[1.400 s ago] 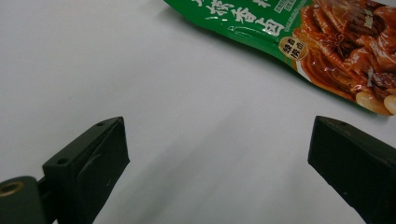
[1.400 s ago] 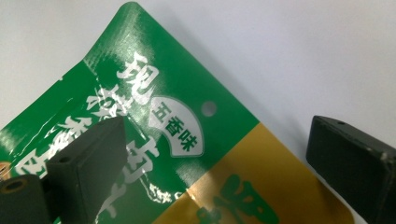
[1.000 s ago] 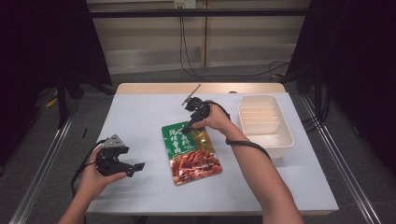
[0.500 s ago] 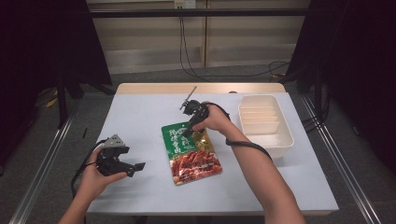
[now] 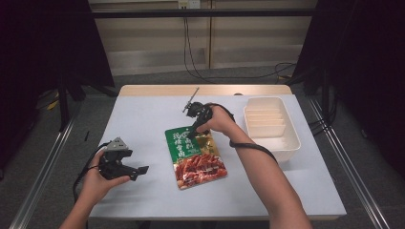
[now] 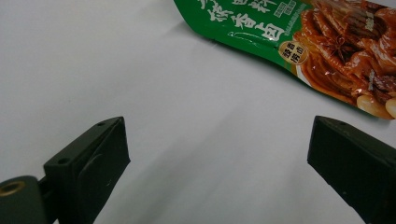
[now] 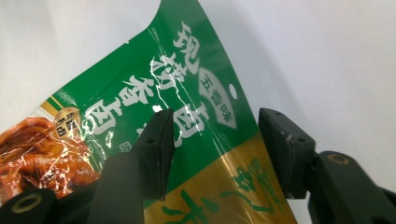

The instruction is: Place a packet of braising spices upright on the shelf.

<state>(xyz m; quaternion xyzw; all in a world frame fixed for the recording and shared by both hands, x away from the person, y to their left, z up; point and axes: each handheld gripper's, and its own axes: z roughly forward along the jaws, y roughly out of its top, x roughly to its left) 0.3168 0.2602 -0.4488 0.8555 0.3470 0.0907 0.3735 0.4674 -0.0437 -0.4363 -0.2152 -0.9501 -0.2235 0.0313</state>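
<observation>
Left gripper low near table edge, jaws wide apart. Right gripper angled downward, jaws parted.

On the table the food packet lies at the middle, the compartment tray to its right, the right gripper over the packet's far edge, and the left gripper near the table's left front, apart from the packet.
</observation>
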